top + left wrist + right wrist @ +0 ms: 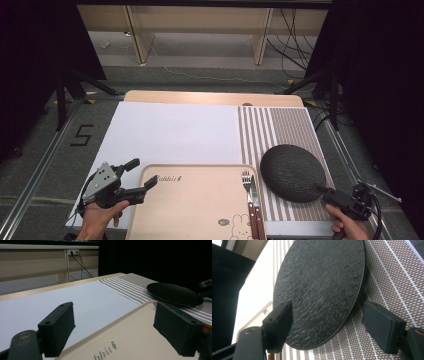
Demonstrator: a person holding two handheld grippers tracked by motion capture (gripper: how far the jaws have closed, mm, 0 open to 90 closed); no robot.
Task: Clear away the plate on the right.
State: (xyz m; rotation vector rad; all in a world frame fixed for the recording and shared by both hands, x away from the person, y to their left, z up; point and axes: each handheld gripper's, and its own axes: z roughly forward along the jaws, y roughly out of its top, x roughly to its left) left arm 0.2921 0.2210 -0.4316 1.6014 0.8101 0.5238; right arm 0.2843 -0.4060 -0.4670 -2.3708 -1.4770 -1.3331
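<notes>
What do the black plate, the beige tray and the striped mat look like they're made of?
Black plate: probably slate or stoneware; matt, with a rough, rippled surface that catches light.
Beige tray: likely plastic or melamine; smooth, faintly glossy, with printed lettering and a rabbit drawing.
Striped mat: looks like woven vinyl or fabric; a fine mesh weave shows in the right gripper view.

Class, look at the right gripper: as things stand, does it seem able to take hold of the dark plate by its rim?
Probably yes. The right gripper has its jaws open either side of the dark plate's near rim, one over the plate, one over the striped mat. Nothing lies between.
</notes>
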